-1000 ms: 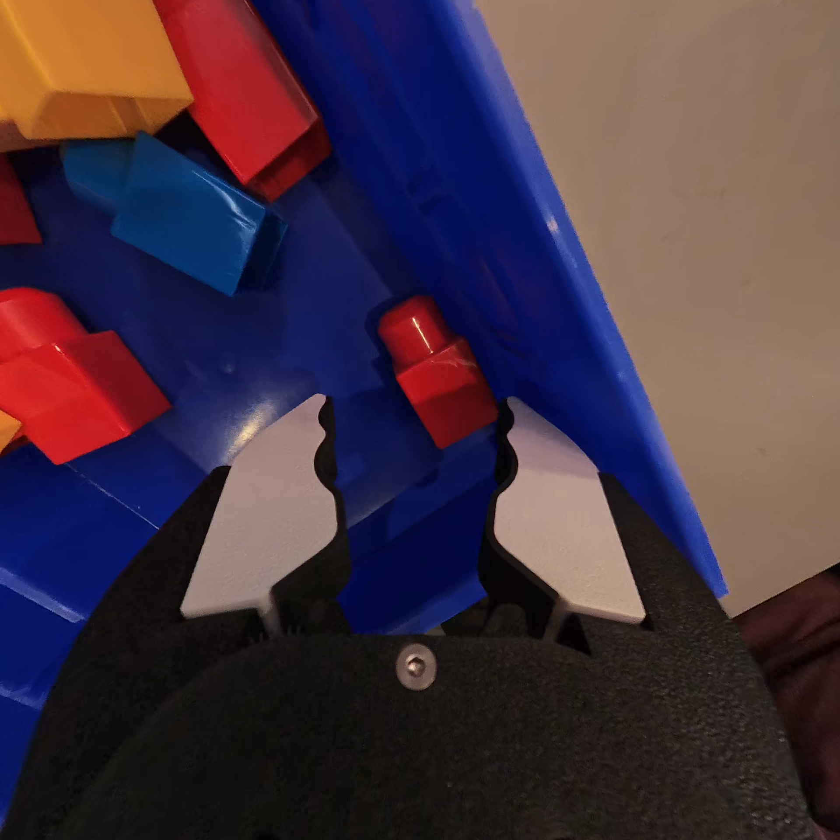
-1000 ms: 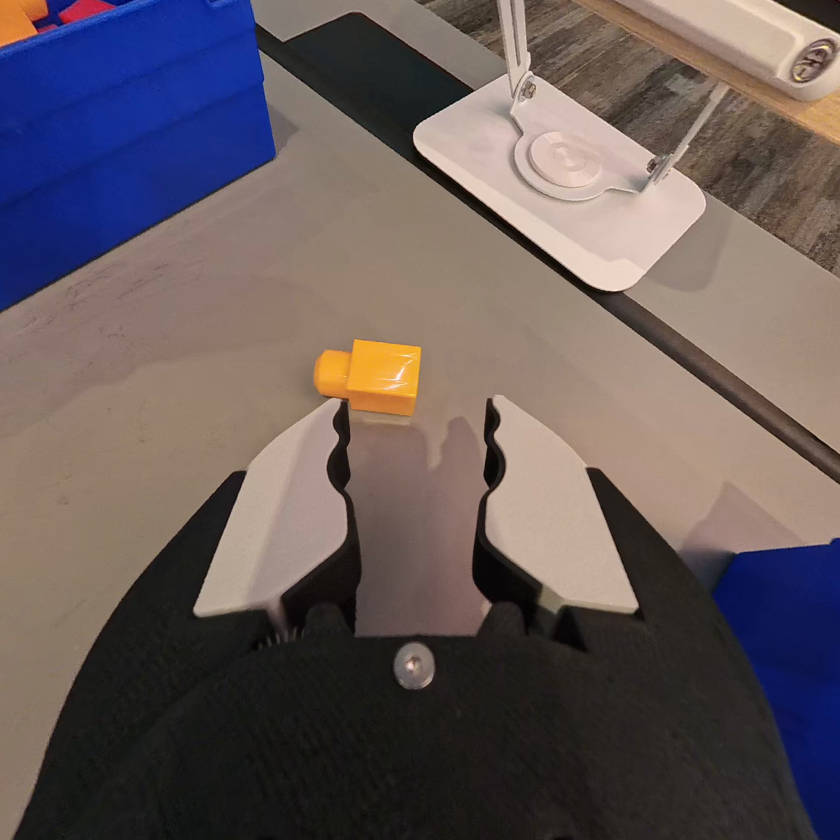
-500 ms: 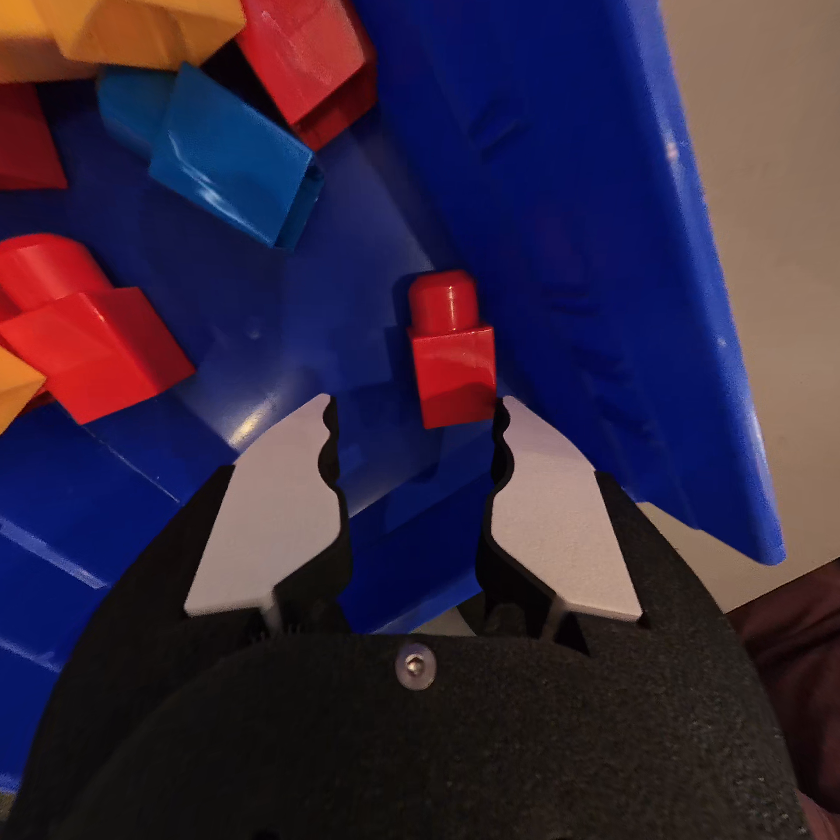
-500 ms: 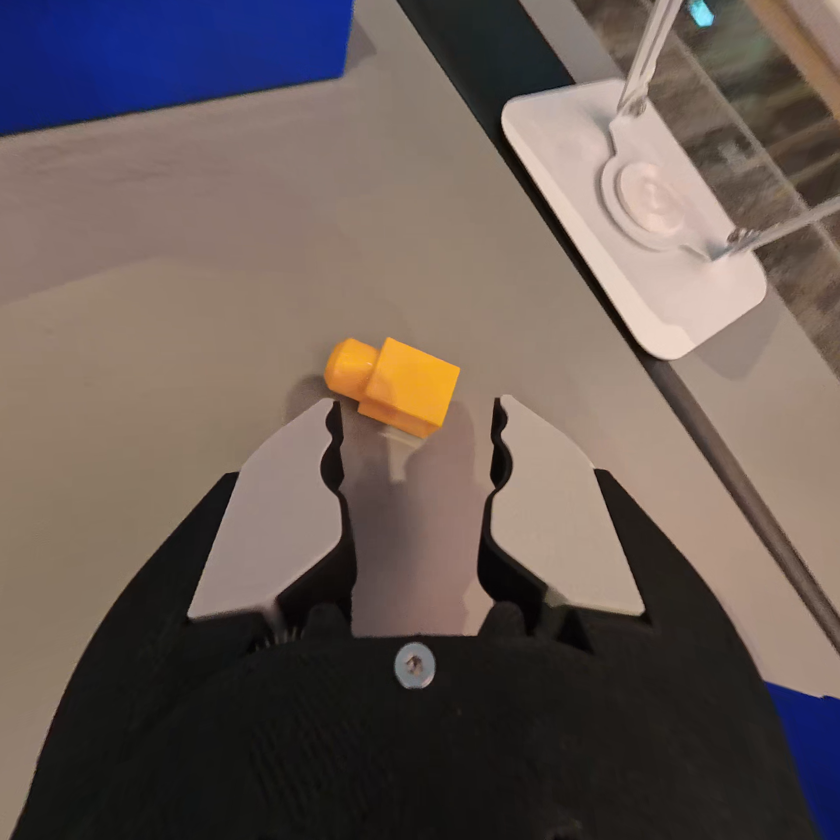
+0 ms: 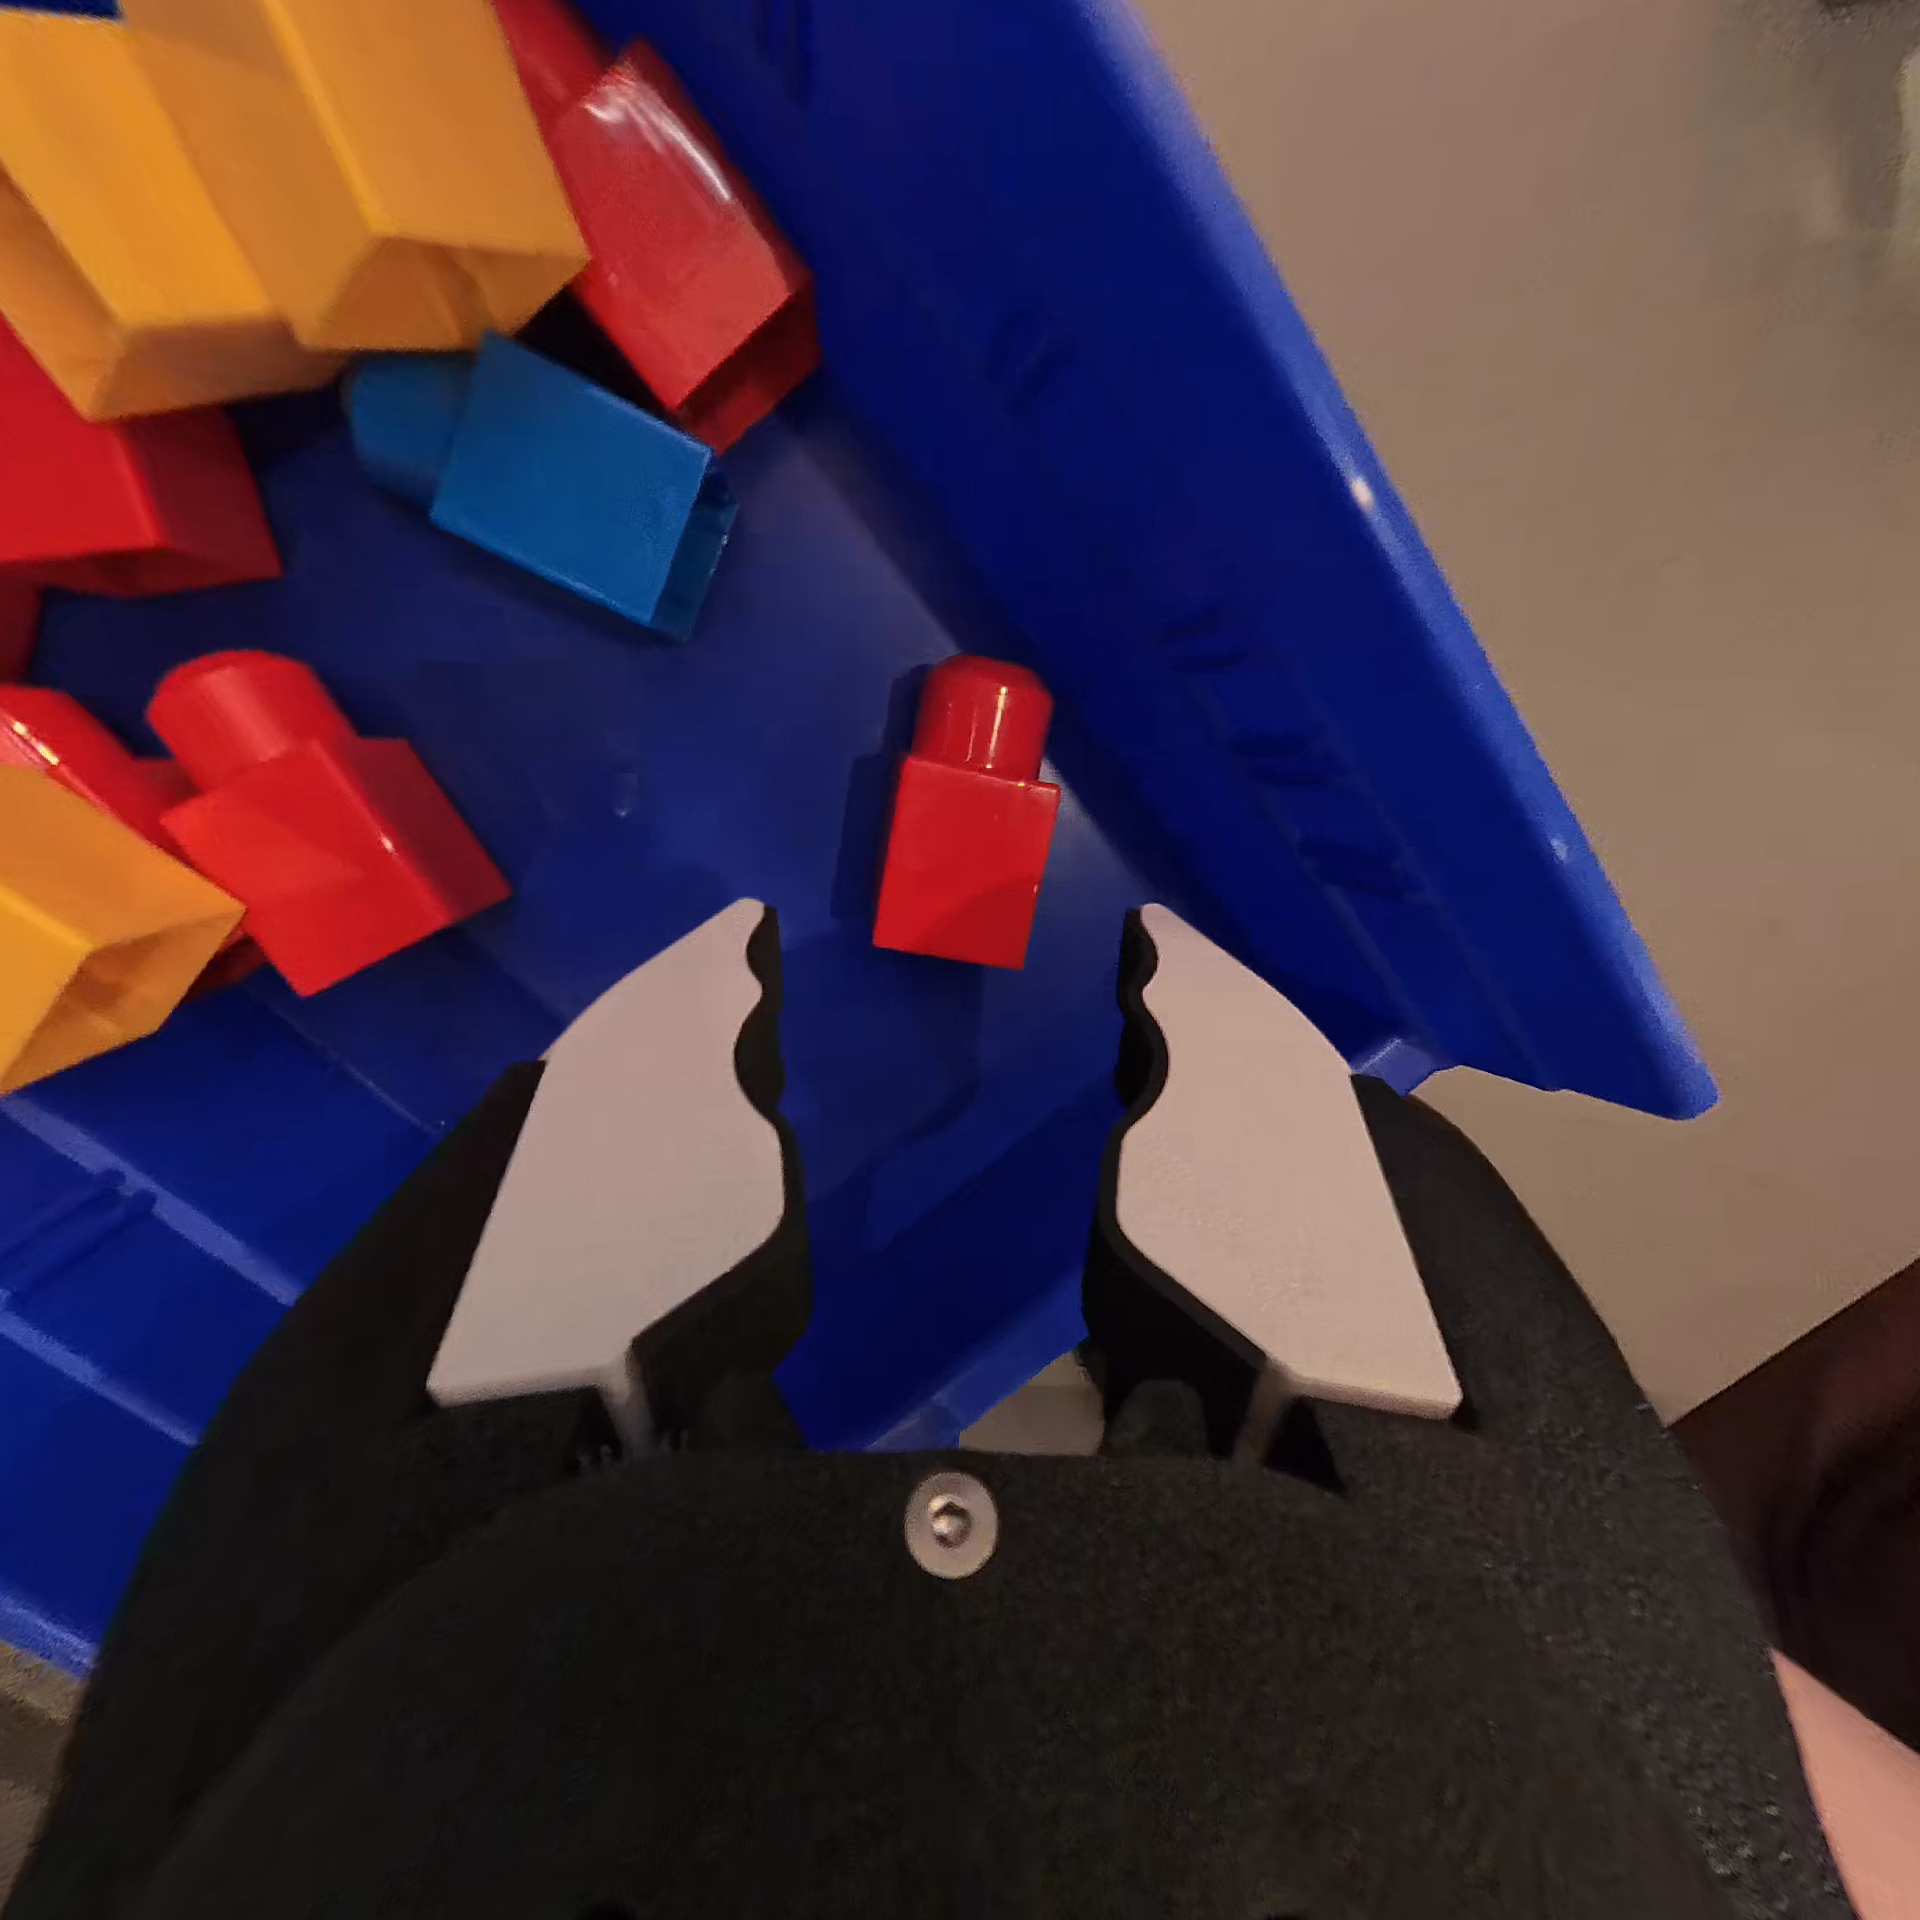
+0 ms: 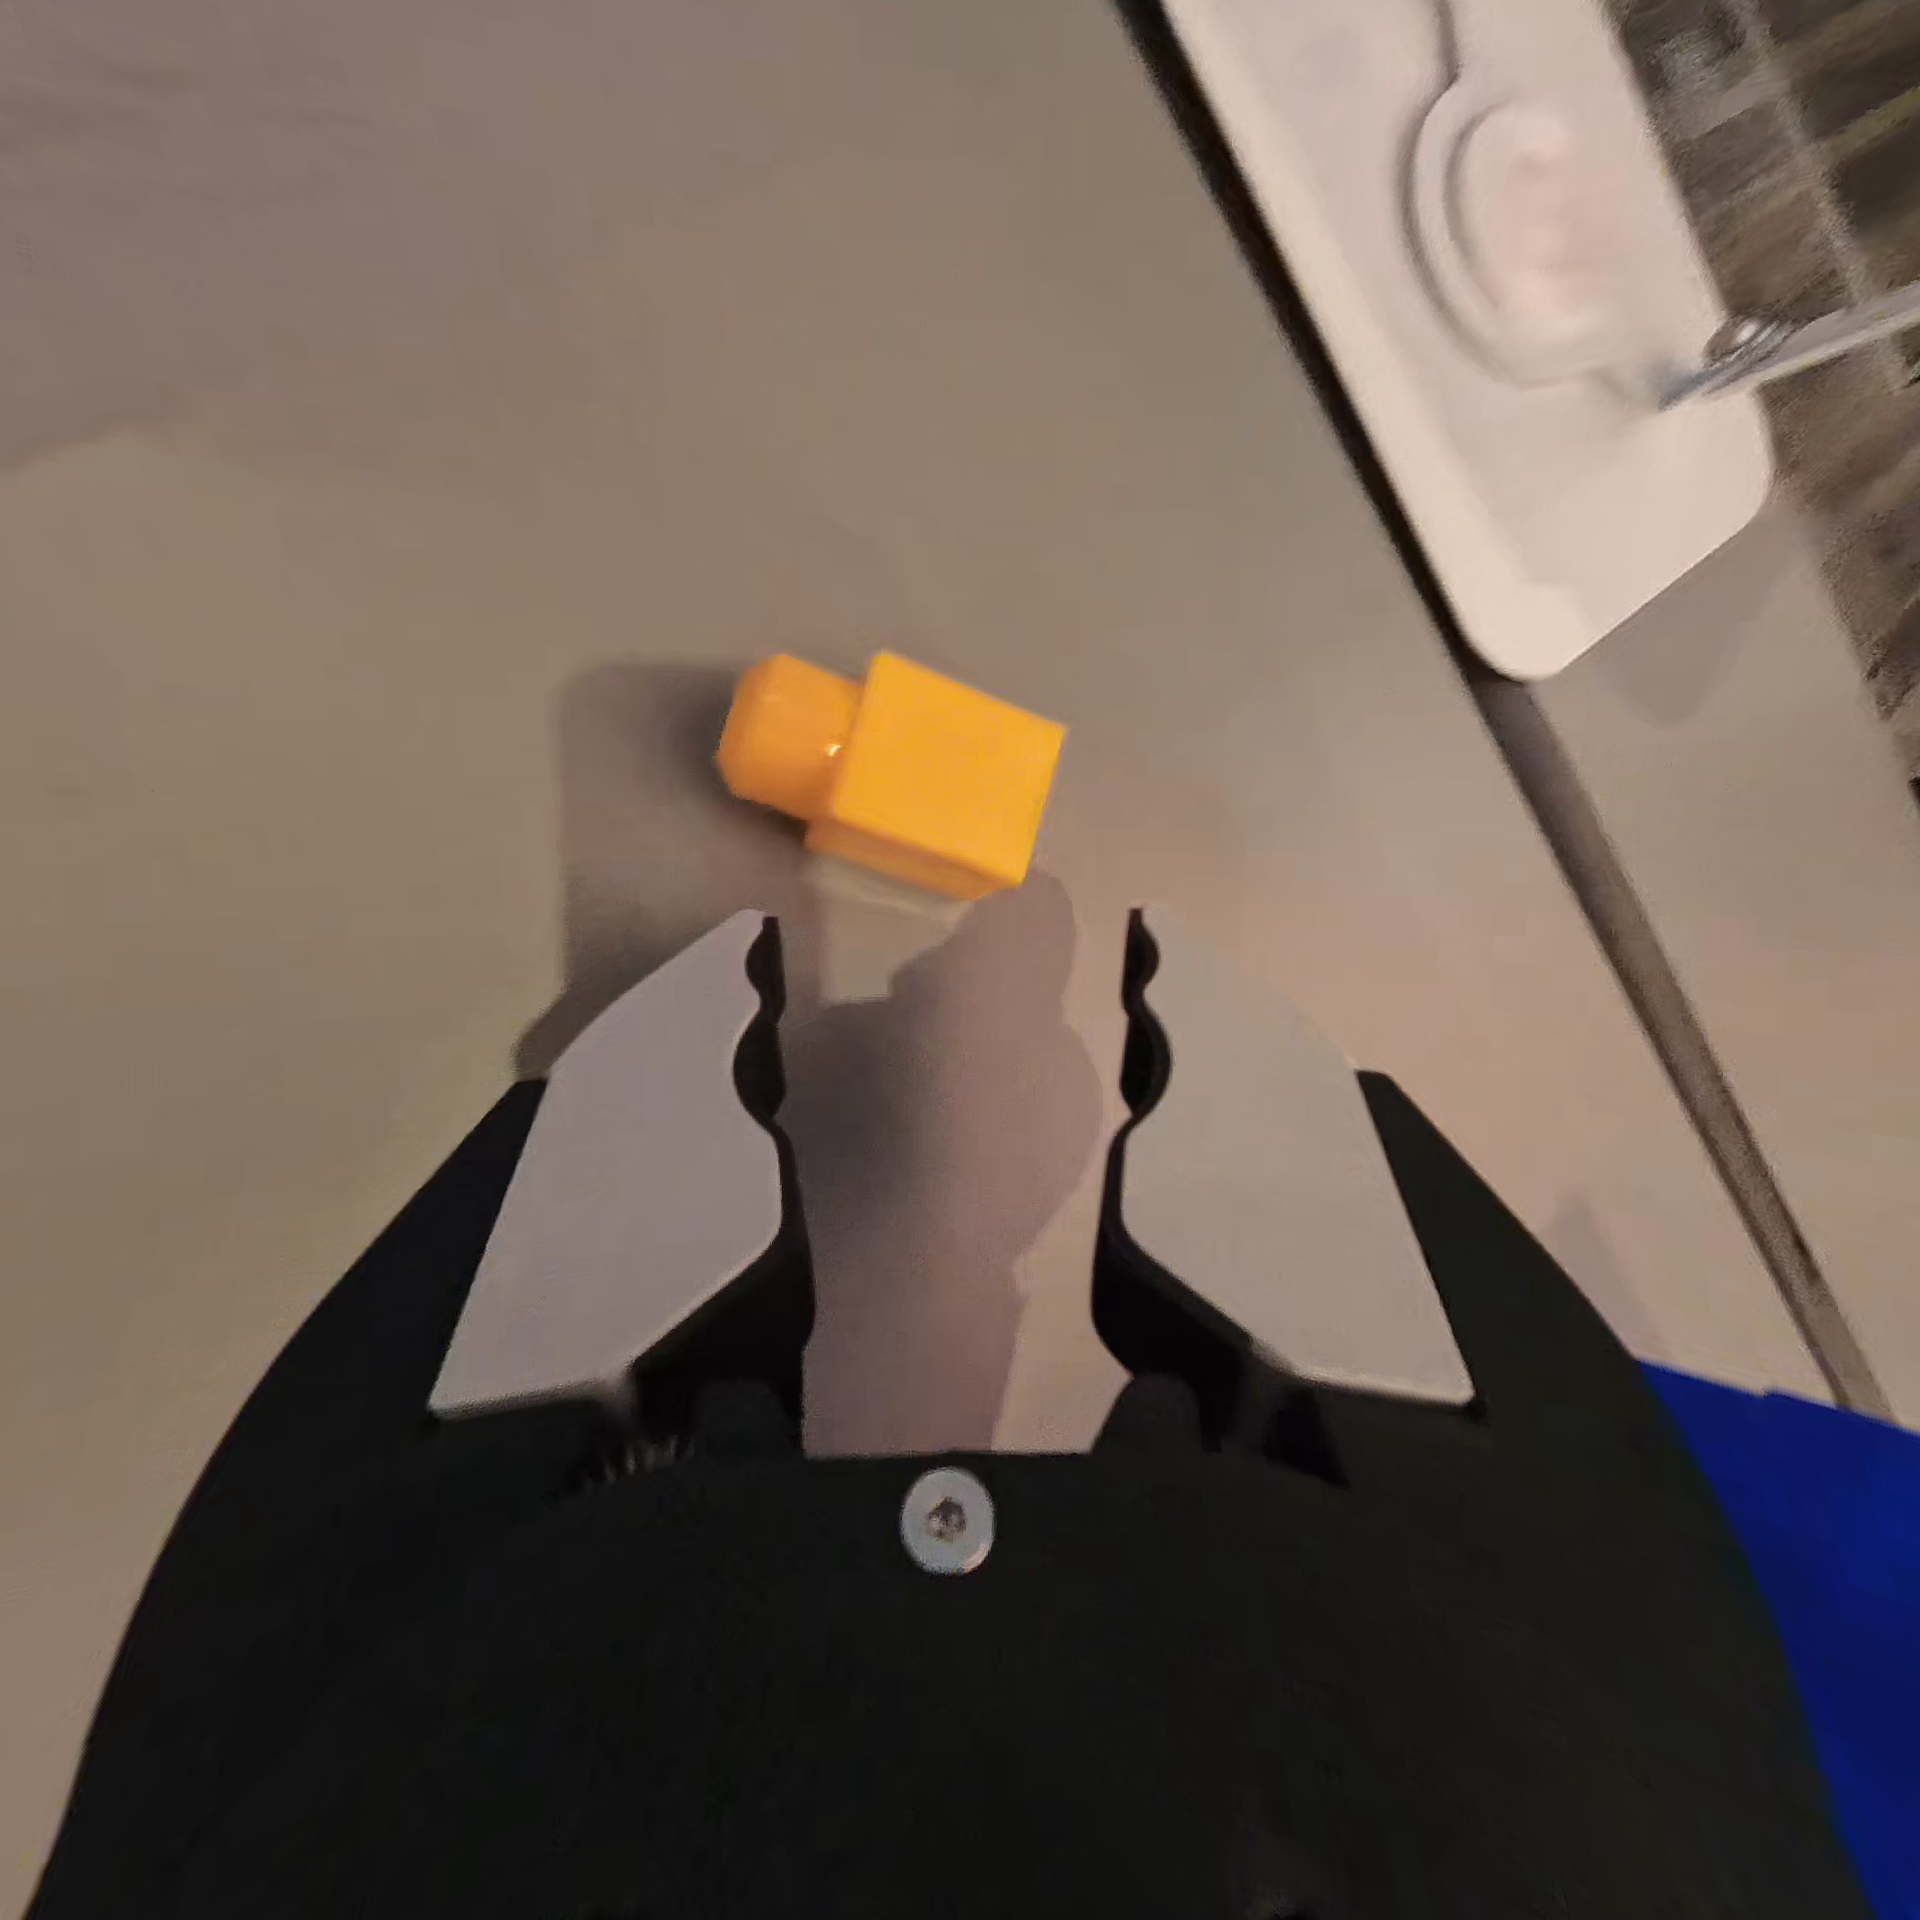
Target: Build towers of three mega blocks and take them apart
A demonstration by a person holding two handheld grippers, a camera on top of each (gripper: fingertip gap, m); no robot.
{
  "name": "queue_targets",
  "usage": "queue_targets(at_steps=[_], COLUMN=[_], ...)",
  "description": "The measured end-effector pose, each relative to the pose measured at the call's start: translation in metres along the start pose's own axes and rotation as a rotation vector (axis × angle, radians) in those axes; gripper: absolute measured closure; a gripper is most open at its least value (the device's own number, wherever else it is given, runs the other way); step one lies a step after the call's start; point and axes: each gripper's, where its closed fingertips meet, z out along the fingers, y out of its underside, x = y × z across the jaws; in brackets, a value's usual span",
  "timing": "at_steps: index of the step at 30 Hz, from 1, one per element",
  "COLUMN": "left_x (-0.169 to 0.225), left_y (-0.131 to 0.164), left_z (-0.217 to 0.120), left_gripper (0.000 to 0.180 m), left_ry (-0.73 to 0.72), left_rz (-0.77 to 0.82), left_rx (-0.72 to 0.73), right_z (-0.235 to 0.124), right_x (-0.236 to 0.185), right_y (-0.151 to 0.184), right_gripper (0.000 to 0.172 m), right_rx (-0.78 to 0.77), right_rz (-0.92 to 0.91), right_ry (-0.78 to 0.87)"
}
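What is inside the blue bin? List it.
Inside the blue bin: a small red block lying alone by the wall, a blue block, and piled red and yellow blocks. Whatever lies beneath that pile is covered.

Small red block (image 5: 966, 831) flat on blue bin (image 5: 1195, 520) floor; yellow block (image 6: 904, 774) sideways on table.

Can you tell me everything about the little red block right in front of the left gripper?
The small red block is shiny plastic: a square body with one round peg pointing away from the camera. It lies on its side on the blue bin floor, close beside the bin's wall. The open left gripper is just short of it, not touching.
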Motion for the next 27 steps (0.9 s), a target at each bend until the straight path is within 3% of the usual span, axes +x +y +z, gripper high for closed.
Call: queue_targets(at_steps=[4,15,18,24,27], left_x=[0.007,-0.007,-0.018,-0.028,-0.035], left_y=[0.003,0.014,0.015,0.014,0.005], left_z=[0.009,0.034,0.036,0.02,-0.015], left_gripper=[0.116,0.122,0.141,0.142,0.142], left_ry=[0.0,-0.109,-0.18,-0.188,-0.202], left_rz=[0.056,0.118,0.144,0.115,0.059], left_rx=[-0.052,-0.208,-0.234,-0.165,0.002], right_z=[0.02,0.02,0.016,-0.002,-0.02], right_x=[-0.009,-0.014,-0.02,-0.012,-0.007], right_y=[0.004,-0.005,-0.007,-0.009,-0.025], right_gripper=[0.101,0.1,0.104,0.107,0.106], right_rx=[-0.018,0.082,0.104,0.134,0.222], right_rz=[0.076,0.162,0.192,0.205,0.205], right_ry=[-0.105,-0.192,-0.251,-0.23,-0.218])
